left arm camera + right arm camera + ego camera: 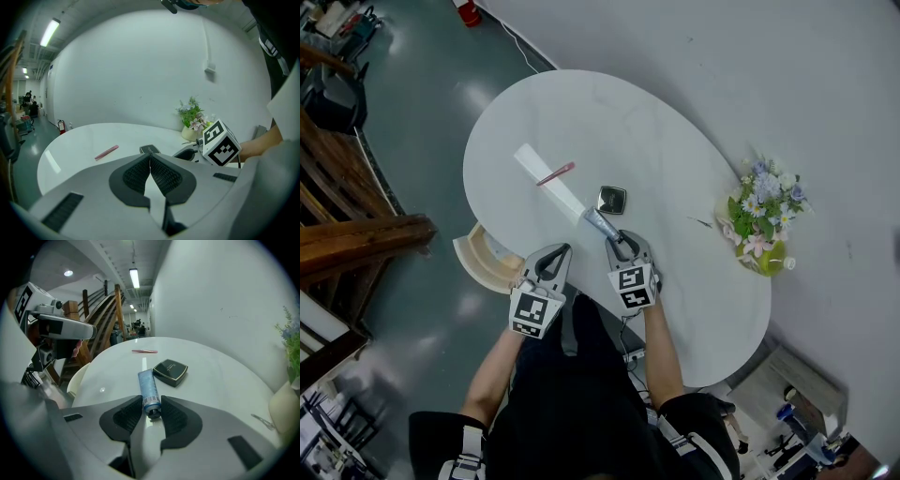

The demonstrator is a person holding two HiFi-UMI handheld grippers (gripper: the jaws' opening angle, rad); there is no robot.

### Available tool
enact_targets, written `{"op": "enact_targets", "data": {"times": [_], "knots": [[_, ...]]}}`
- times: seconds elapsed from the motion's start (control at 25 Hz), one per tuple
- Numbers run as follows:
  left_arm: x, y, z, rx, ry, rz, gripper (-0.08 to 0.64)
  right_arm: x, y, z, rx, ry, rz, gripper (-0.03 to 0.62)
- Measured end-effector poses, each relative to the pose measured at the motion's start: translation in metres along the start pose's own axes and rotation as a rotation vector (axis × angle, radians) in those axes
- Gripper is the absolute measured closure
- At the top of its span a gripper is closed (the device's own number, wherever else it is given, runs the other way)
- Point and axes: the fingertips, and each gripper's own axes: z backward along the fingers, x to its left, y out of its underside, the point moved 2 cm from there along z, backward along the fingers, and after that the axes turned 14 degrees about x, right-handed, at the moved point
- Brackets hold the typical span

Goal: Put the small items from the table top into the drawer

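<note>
Bench (609,122): white oval top; carries three small items, all toward my near side
Tube (149,389): blue, lying flat, cap end pointed at me; on the bench top, not yet in the drawer
Right gripper (151,405): closed on the tube at its cap end, one pad against each side; taken at the stiff end, I judge, so the soft body neither squashes nor sags when lifted
Left gripper (150,159): jaws together, nothing between them; held above the near bench edge, left of the right gripper and close to the drawer; likely kept free to steady or shut it
Compact (612,199): black, square, lid down; just beside the tube's far end, clear of my jaws; awaiting its turn
Stick (555,174): pink, slim; farther out on the bench, well apart from the tube
Drawer (478,255): cream, curved front, pulled out under the bench's left edge; interior mostly hidden in the head view
Flowers (761,220): in a vase near the right rim; not a small item, I judge; to be left
Progress: early; all three items on top, the first one gripped
</note>
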Motion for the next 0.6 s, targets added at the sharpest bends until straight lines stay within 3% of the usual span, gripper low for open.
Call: {"op": "enact_targets", "data": {"times": [0.6], "knots": [[-0.001, 0.004, 0.027, -0.024, -0.039, 0.002, 0.54, 0.013, -0.006, 0.018, -0.065, -0.03, -0.019, 0.469]]}}
